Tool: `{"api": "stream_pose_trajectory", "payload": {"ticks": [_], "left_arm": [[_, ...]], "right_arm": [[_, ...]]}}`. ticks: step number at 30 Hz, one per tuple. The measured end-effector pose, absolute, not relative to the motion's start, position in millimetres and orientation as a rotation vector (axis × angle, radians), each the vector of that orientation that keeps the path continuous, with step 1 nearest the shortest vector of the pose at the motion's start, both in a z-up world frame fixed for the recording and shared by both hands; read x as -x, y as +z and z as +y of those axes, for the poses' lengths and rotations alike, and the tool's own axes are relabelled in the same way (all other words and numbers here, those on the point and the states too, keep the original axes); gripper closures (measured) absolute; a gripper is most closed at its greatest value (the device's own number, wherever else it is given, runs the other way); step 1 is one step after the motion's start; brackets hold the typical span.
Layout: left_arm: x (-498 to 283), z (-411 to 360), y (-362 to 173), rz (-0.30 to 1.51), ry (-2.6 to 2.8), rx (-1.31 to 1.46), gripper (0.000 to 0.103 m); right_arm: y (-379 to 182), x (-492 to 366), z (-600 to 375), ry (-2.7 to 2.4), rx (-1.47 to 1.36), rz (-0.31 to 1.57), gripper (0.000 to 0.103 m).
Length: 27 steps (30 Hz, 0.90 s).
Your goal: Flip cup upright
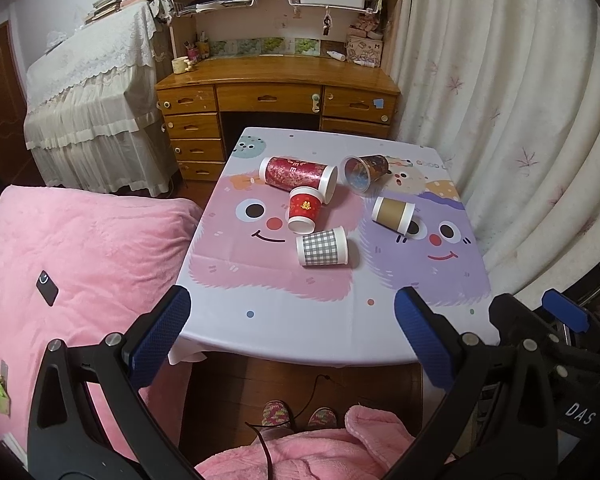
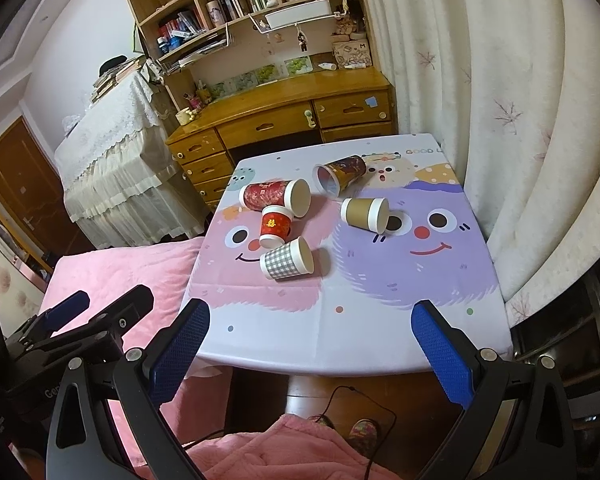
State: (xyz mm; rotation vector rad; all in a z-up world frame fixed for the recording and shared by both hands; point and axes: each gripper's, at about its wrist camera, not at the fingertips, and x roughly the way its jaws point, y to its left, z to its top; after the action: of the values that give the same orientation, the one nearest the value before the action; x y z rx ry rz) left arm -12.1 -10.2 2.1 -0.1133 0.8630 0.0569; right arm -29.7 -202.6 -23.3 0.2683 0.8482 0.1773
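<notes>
Blue-padded fingers of the left gripper (image 1: 292, 312) stand wide apart at the bottom of the frame, holding nothing; the right gripper (image 2: 310, 326) likewise gapes empty. Beyond them, mid-frame, five cups lie on their sides on the cartoon-print surface (image 1: 300, 320): a grey checked paper cup (image 1: 322, 247) nearest, a small red paper cup (image 1: 305, 210) touching a tall red patterned cup (image 1: 298, 173), a brown-banded cup (image 1: 393, 213), and a dark clear-rimmed cup (image 1: 366, 170).
</notes>
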Motion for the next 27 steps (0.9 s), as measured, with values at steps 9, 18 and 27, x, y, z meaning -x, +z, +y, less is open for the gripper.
{"api": "stream_pose_trajectory", "payload": {"ticks": [9, 18, 27], "left_arm": [[2.7, -16.6, 0.7, 0.868, 0.065, 0.090, 0.002], [-2.5, -22.7, 5.7, 0.946, 0.085, 0.094, 0.002], [-19.2, -26.4, -1.4, 0.948, 0.037, 0.067, 0.002]], "right_arm": [[-17.4, 28.5, -199.6, 0.191, -0.257, 0.829, 0.001], [0.2, 26.5, -218.1, 0.200, -0.290, 0.809, 0.001], [-4.6, 14.8, -231.6, 0.172, -0.322, 0.847, 0.001]]}}
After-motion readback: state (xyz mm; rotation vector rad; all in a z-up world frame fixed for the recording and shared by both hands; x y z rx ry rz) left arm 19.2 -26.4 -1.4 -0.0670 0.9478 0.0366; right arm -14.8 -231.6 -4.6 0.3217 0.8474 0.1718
